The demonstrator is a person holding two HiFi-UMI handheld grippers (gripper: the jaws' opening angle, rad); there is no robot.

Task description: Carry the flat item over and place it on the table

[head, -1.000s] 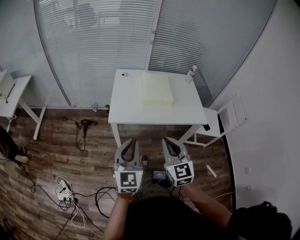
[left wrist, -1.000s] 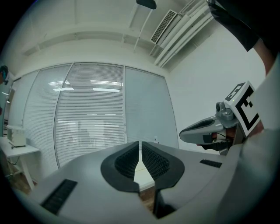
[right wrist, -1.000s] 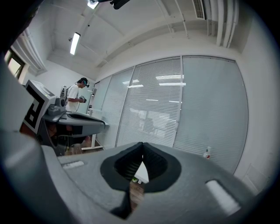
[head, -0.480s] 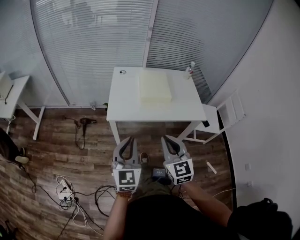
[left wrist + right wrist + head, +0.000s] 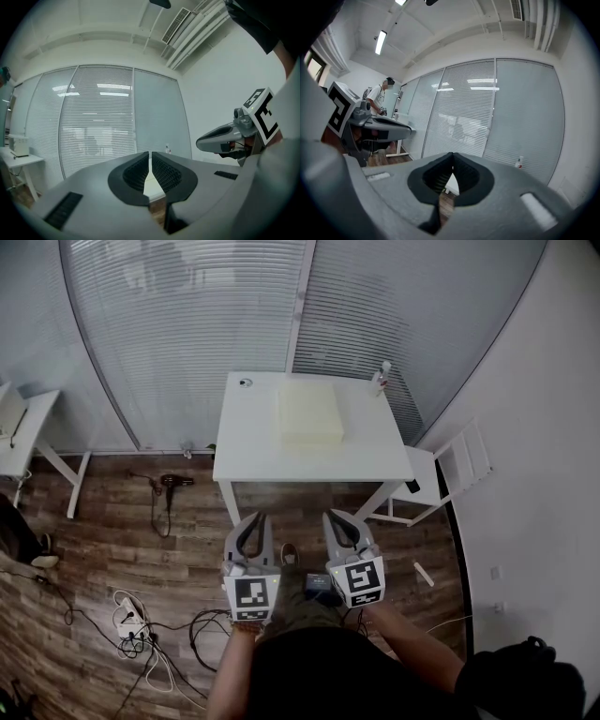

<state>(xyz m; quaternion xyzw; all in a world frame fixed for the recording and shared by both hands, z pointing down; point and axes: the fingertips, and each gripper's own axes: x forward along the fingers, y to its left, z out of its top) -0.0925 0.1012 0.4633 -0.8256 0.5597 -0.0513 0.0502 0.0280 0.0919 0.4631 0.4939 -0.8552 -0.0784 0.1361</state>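
A pale yellow flat item [image 5: 310, 412] lies on the white table [image 5: 251, 451] ahead of me, near the blinds. Both grippers hang low in the head view, well short of the table and above the wooden floor. My left gripper [image 5: 252, 520] is shut with nothing between its fingers, and its pads meet in the left gripper view [image 5: 150, 155]. My right gripper [image 5: 335, 518] is also shut and empty, with its tips touching in the right gripper view [image 5: 452, 156]. Each gripper shows in the other's view, side by side.
A small bottle [image 5: 381, 379] and a round object [image 5: 245, 382] sit at the table's far edge. A white folding frame [image 5: 457, 472] leans right of the table. A hair dryer [image 5: 174, 485], a power strip [image 5: 128, 622] and cables lie on the floor. A person [image 5: 378, 97] stands far off.
The table has slid slightly up in the head view since a second ago. Both grippers stay shut and side by side.
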